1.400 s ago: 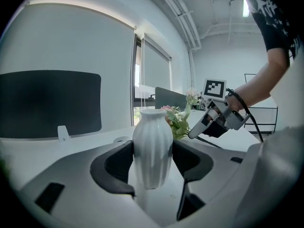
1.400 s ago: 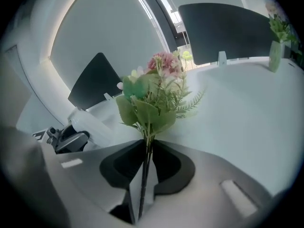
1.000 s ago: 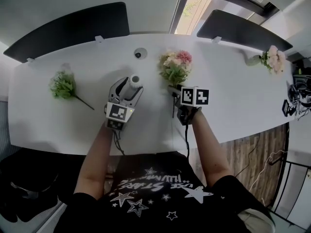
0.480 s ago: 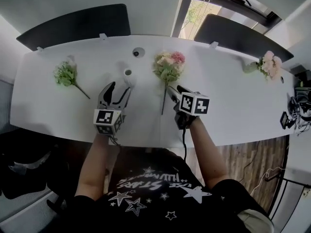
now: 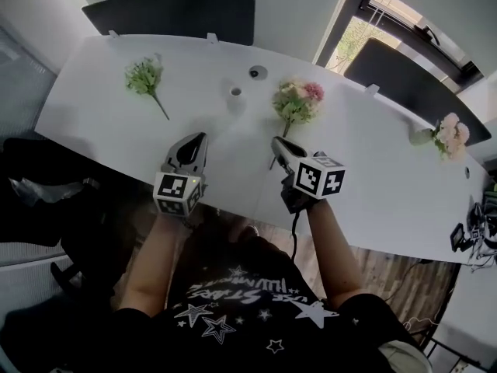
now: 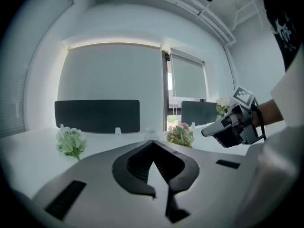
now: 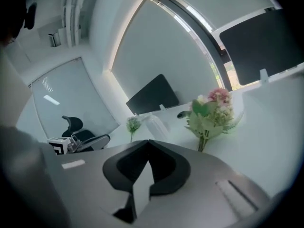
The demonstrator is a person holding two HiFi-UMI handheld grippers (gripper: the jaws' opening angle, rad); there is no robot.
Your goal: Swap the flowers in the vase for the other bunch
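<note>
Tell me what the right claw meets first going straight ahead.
Probably the white vase, dead ahead of the right claw; the pink bouquet lies right of that line. Depth is unclear.

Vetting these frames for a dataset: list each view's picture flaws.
Head view: fisheye bows the white table edges, and the window glares bright. Left gripper view: dark vignette corners, and light glows round the roller blind. Right gripper view: tilted horizon, dark vignette, and the pink bouquet is slightly soft.
</note>
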